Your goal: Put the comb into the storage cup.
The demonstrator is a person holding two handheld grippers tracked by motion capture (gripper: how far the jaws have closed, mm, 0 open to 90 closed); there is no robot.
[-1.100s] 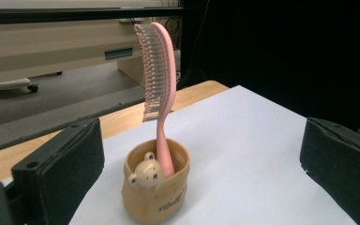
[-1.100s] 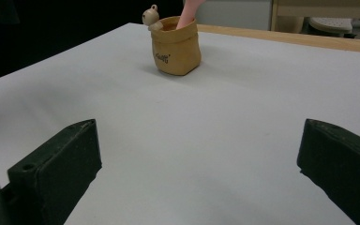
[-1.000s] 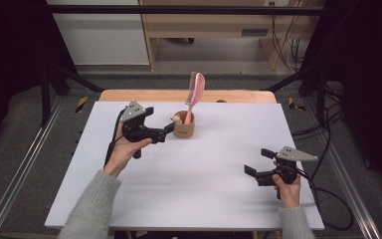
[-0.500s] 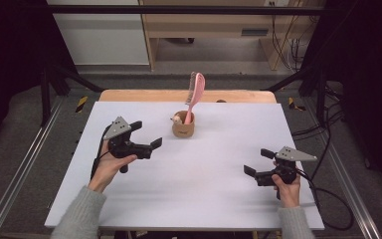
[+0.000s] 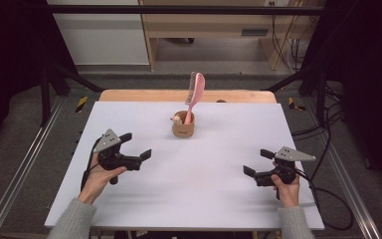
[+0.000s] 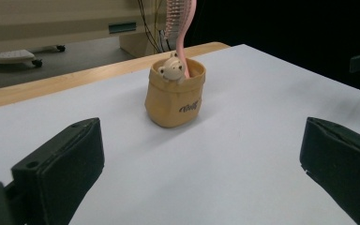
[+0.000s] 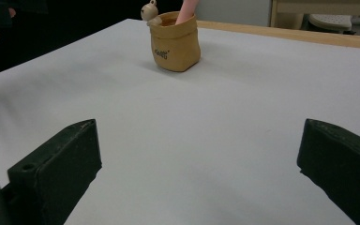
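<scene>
The left tongs (image 5: pixel 137 146) hang just over the white surface (image 5: pixel 204 199) on its left side, jaws spread wide with nothing between them, pointed toward the middle of the board. Over on the right, the right tongs (image 5: pixel 255 163) sit low near the right edge, and they too gape wide and hold nothing. Between the two, up toward the far edge of the surface, stands the tan pouch (image 5: pixel 183 126), a small soft holder sitting upright on its own, well apart from both sets of tongs. Out of it rises the pink comb (image 5: pixel 196 95), handle down inside the pouch, toothed head up and leaning slightly to the right in the high view. In the left gripper view the pouch (image 6: pixel 175 98) sits dead ahead between the two black jaws, with a little cream bear figure (image 6: pixel 172 69) peeking over its rim just beside the comb's handle (there is dark lettering on the pouch's front, too small to read). In the right gripper view the pouch (image 7: pixel 175 41) stands farther off, toward the upper left, bear on its left rim.
</scene>
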